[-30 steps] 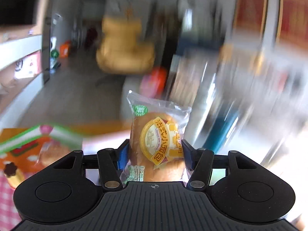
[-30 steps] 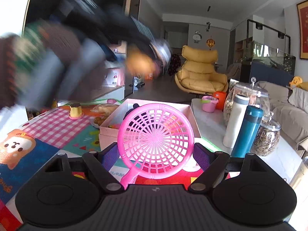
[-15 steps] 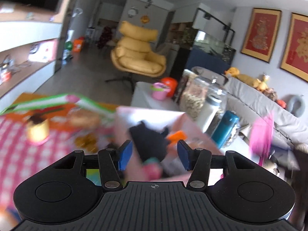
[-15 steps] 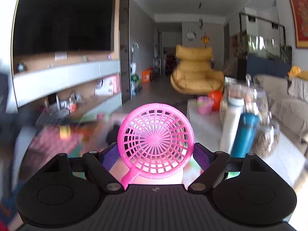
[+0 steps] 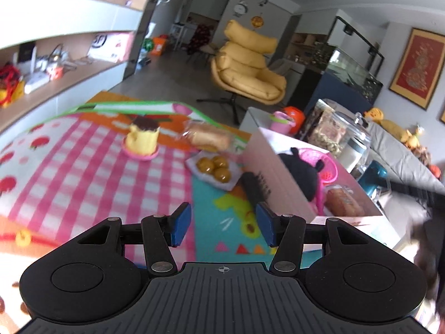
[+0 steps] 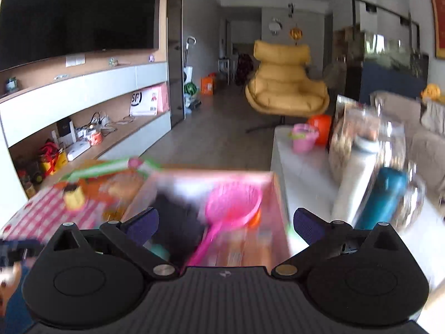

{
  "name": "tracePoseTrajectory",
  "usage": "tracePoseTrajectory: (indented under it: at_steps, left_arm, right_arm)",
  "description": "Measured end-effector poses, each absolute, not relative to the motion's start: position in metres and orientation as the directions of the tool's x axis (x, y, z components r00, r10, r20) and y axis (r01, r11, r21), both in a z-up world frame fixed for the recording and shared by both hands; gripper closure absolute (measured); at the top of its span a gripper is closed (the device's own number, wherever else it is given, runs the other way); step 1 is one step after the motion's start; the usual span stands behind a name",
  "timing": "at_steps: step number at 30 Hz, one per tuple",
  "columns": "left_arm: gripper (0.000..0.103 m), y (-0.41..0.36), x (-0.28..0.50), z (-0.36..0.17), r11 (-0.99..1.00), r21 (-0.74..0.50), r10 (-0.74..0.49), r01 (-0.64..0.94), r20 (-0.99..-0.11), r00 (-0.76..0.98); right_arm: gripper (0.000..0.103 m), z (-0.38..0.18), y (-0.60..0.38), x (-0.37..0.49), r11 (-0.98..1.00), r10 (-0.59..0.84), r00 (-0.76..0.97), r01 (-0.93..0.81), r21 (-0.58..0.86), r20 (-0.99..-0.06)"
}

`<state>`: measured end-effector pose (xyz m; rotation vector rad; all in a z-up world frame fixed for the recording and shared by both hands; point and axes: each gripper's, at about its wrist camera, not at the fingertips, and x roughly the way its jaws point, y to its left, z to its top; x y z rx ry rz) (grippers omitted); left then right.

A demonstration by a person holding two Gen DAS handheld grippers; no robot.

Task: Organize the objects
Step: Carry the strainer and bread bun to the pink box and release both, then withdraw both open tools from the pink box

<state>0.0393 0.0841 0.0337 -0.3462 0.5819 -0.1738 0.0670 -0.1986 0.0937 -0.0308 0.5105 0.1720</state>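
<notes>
While right gripper (image 6: 225, 225) jaws opening, empty; left gripper (image 5: 224, 224) half-open, empty; one pink sieve (image 6: 233, 203) in box (image 6: 278, 211).

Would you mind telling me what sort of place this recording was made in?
Most likely a home living room. A yellow lounge chair stands on the open floor, a large dark screen hangs above wall shelving, and a grey sofa runs along the wall under framed pictures.
</notes>
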Motion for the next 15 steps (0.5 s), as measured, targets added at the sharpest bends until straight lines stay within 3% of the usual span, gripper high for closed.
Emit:
tracePoseTrajectory:
  at_steps: [10,15]
  left_arm:
    - [0.047,0.063,0.036,0.021,0.946,-0.300,-0.276,0.125,-0.534,0.799]
    - [0.047,0.063,0.046,0.013,0.958,-0.278,-0.224,0.072,-0.568,0.792]
  right_arm:
    - [0.000,0.026,-0.162,0.004,0.976,0.178,0.870,-0.214,-0.026,-0.460]
    - [0.000,0.025,-0.164,-0.001,0.976,0.191,0.882,-0.216,-0.009,-0.432]
